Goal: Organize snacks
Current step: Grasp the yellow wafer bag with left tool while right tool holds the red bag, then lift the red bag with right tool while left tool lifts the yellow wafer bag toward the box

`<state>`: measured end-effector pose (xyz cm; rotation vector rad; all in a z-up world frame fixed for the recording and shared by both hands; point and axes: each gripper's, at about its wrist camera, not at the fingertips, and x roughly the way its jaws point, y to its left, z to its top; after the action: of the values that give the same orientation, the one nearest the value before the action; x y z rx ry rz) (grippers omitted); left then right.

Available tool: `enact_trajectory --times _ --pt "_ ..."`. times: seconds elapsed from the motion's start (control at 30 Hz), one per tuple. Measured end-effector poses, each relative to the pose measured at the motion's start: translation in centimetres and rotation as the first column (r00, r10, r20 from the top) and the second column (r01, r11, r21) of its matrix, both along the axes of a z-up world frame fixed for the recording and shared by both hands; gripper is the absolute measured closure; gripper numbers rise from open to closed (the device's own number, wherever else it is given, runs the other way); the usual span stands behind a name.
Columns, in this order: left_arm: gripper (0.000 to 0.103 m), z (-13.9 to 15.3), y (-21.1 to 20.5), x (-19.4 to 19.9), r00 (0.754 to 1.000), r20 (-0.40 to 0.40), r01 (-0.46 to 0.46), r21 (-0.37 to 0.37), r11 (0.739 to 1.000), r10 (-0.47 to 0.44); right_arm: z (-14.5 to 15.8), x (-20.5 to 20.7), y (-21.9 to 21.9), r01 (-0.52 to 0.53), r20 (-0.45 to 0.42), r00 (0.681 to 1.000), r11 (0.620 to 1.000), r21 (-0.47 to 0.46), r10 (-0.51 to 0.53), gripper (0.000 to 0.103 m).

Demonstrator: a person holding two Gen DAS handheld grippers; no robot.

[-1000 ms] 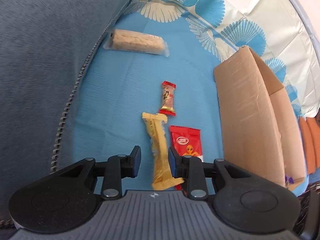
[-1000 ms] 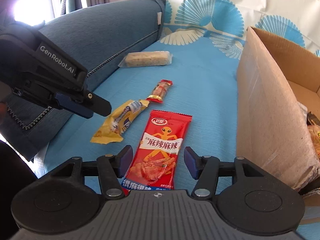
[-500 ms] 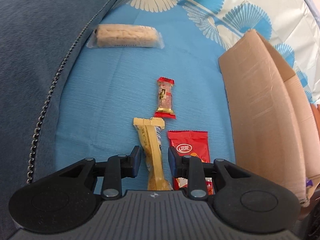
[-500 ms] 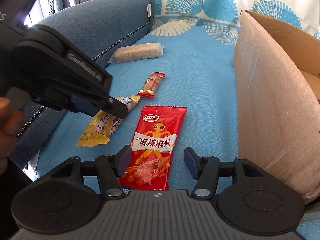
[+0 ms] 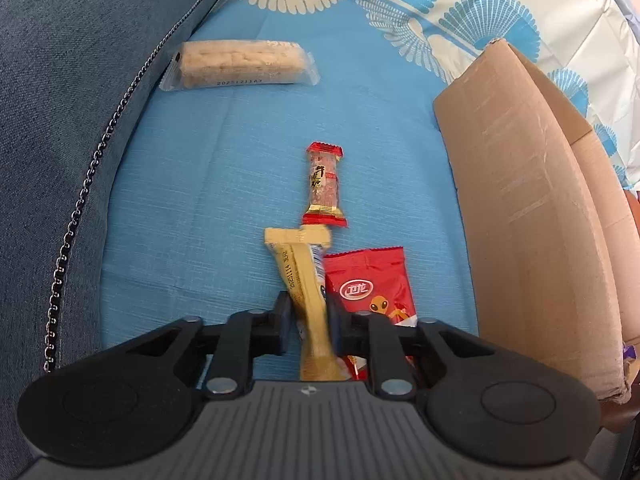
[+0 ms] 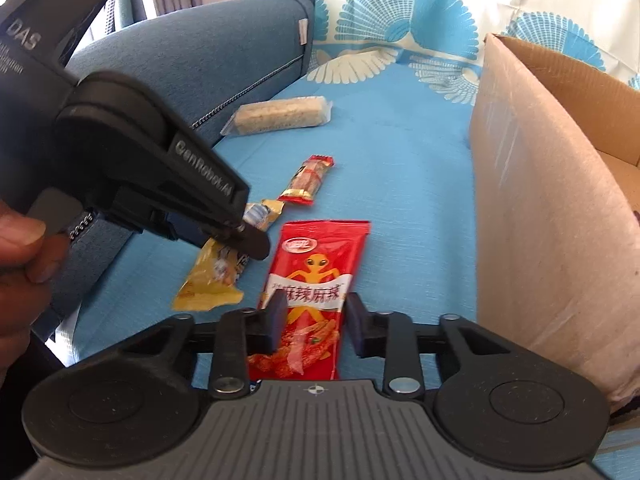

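On the blue sofa cover lie a long yellow snack packet (image 5: 298, 264) and, right beside it, a red spicy-strip packet (image 6: 316, 256). My left gripper (image 5: 310, 320) is closing, its pads pressing both sides of the yellow packet's near half. In the right wrist view that gripper (image 6: 256, 244) reaches down onto the yellow packet (image 6: 212, 284). My right gripper (image 6: 314, 316) is closing too, its pads against the edges of the red packet's lower part. A small red-ended candy (image 5: 324, 184) lies just beyond, and a clear-wrapped cereal bar (image 5: 240, 64) farther back.
An open cardboard box (image 6: 532, 200) stands close on the right, its near wall tall beside the snacks. The blue sofa armrest (image 5: 60, 120) rises on the left. A person's hand (image 6: 20, 248) holds the left gripper. A patterned cloth (image 5: 500, 8) covers the sofa back.
Both grippers' jaws have drawn in, the left onto the yellow packet and the right onto the red one. The left gripper came down and forward over the yellow packet.
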<state>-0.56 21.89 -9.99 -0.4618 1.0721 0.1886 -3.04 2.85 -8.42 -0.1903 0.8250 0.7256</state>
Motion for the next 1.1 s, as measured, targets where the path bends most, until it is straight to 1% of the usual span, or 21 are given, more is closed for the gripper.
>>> enact_trajectory --times 0.13,0.2,0.23,0.3,0.37,0.43,0.53,0.63,0.73,0.8,0.87,0.9,0.97,1.1 --pt "0.092 0.2 -0.2 -0.1 1.0 0.008 0.008 0.017 1.0 -0.008 0.1 0.1 -0.2 0.007 -0.009 1.0 1.0 0.005 -0.006 0.077" --pt "0.092 0.5 -0.2 -0.4 1.0 0.02 -0.004 0.029 1.0 0.004 0.1 0.0 -0.2 0.015 -0.001 1.0 1.0 0.001 -0.015 0.07" --pt "0.092 0.7 -0.1 -0.6 1.0 0.028 -0.015 0.034 0.999 0.014 0.1 0.0 -0.2 0.019 -0.001 1.0 1.0 0.003 -0.019 0.062" --pt "0.092 1.2 0.1 -1.1 0.998 0.046 -0.036 0.037 0.999 0.034 0.0 0.1 -0.2 0.021 -0.007 1.0 1.0 0.01 -0.021 0.057" --pt "0.092 1.8 0.3 -1.7 0.997 0.053 -0.052 0.046 0.998 0.049 -0.1 0.1 -0.2 0.019 -0.011 1.0 1.0 0.013 -0.019 0.046" --pt "0.092 2.5 0.5 -2.4 0.998 0.054 -0.048 0.049 0.998 0.045 -0.2 0.2 -0.1 0.017 -0.011 1.0 1.0 0.014 -0.016 0.041" --pt "0.092 2.9 1.3 -3.4 0.998 0.019 -0.052 0.029 0.998 0.052 -0.4 0.3 0.3 0.008 -0.024 1.0 1.0 0.021 -0.008 0.033" --pt "0.092 2.7 2.4 -4.1 0.997 -0.007 -0.075 -0.009 0.997 0.075 -0.7 0.2 1.0 -0.014 -0.021 1.0 1.0 0.006 0.014 0.031" --pt "0.092 2.0 2.9 -3.7 0.996 -0.043 -0.085 -0.034 0.996 0.084 -0.9 -0.4 1.6 -0.046 0.014 0.999 0.998 -0.036 0.047 0.03" --pt "0.091 1.4 2.8 -3.1 0.995 -0.065 -0.073 -0.052 0.996 0.069 -0.9 -0.7 1.8 -0.063 0.03 0.997 0.997 -0.048 0.064 0.033" --pt "0.091 1.0 2.6 -2.7 0.994 -0.086 -0.07 -0.046 0.996 0.066 -0.8 -0.7 1.7 -0.068 0.037 0.997 0.997 -0.045 0.069 0.048" --pt "0.091 0.8 2.4 -2.5 0.993 -0.096 -0.065 -0.042 0.997 0.061 -0.7 -0.7 1.6 -0.069 0.04 0.997 0.997 -0.045 0.071 0.05" --pt "0.091 0.5 2.1 -2.2 0.993 -0.112 -0.052 -0.029 0.998 0.048 -0.7 -0.7 1.5 -0.065 0.037 0.997 0.997 -0.04 0.067 0.053" --pt "0.091 0.3 1.7 -2.2 0.992 -0.118 -0.038 -0.006 0.999 0.037 -0.5 -0.7 1.4 -0.062 0.043 0.997 0.997 -0.038 0.064 0.054"
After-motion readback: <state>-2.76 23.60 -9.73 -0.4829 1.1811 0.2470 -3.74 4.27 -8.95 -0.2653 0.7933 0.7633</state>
